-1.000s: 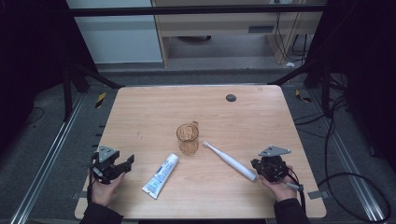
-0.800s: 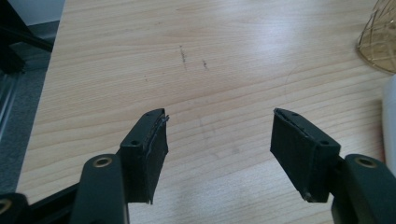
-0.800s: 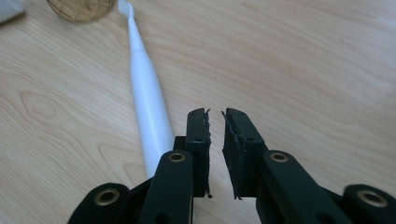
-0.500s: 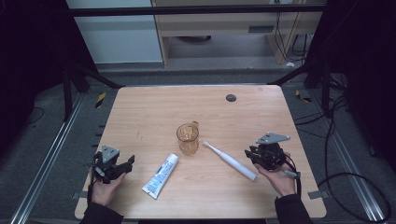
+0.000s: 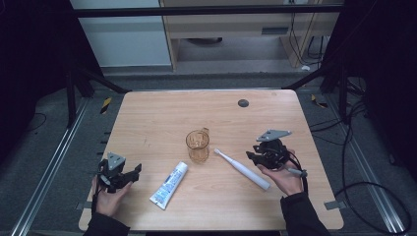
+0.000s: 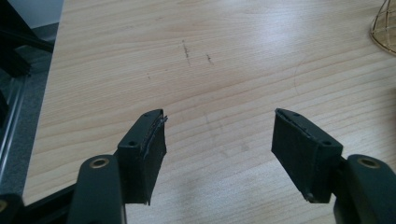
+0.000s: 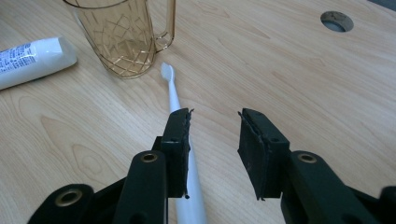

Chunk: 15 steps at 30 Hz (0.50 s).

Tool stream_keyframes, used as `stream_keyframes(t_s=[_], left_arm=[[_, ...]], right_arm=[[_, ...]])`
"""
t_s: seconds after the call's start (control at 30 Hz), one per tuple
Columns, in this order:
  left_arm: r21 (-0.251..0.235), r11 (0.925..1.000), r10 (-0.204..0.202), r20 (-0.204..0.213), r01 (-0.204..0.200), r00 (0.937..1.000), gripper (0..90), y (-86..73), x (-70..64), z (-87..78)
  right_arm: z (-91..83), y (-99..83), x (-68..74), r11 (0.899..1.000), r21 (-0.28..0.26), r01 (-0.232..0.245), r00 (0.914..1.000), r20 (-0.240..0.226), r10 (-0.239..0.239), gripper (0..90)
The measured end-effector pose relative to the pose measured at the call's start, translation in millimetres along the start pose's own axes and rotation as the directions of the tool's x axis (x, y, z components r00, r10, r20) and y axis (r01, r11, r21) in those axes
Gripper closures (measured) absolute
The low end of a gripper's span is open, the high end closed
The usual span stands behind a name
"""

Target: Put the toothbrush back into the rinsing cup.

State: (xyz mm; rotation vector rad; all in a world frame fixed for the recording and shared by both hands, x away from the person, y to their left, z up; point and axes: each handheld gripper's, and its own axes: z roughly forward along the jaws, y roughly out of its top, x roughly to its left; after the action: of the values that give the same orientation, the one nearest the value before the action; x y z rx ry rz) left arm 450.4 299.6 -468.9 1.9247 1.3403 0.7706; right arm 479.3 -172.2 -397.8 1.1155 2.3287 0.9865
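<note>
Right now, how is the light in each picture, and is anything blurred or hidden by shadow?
High view: the table is evenly lit while the surroundings fall nearly black. Left gripper view: sharp wood grain, soft shadow under the open left gripper. Right gripper view: the cup and toothbrush are clear, the toothpaste tube slightly soft, with no strong glare.

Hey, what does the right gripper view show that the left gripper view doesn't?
The right gripper view alone has the toothbrush lying beside that gripper's left jaw, the toothpaste tube, the cup's handle, and a round hole in the tabletop. The left gripper view alone has the table's left edge and the grey floor past it. Both share the wooden table, the amber cup, cut off at the left gripper view's corner, and an open pair of black jaws holding nothing.
</note>
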Motion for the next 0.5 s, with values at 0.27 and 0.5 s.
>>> stream_keyframes(t_s=[0.27, 0.5], left_arm=[[0.019, 0.9998, -0.005, 0.006, 0.005, 1.0000, 31.2, -0.3, -0.7, 2.2], [0.025, 0.9995, -0.019, 0.013, 0.019, 0.9997, 30.6, -0.1, -0.1, 2.5]], right_arm=[[8.4, 21.9, 6.4, 0.998, 0.038, 0.042, 0.9990, -0.014, -0.042, 59.4], [20.7, 31.1, 10.3, 0.994, 0.092, 0.066, 0.9974, -0.032, -0.064, 58.4]])
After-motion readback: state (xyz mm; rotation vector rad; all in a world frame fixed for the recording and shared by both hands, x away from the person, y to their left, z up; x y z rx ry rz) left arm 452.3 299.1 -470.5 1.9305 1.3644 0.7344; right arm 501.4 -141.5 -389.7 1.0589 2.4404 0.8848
